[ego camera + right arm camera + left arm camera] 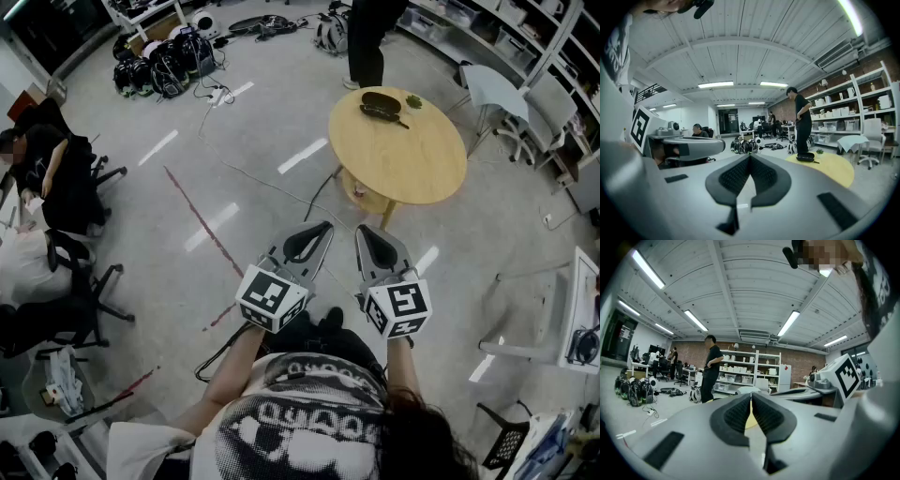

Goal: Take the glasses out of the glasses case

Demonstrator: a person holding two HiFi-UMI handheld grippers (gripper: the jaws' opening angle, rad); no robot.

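A dark glasses case lies closed on the far side of a round yellow table, with dark glasses or an arm of them just beside it. In the right gripper view the glasses case shows far ahead on the yellow table. My left gripper and right gripper are held side by side in the air, well short of the table, over the floor. Both are shut with nothing between the jaws. The left gripper sees only a sliver of the table.
A person in black stands just beyond the table. A small green thing sits by the case. White chairs and shelves stand at the right, a seated person and office chairs at the left, bags at the back.
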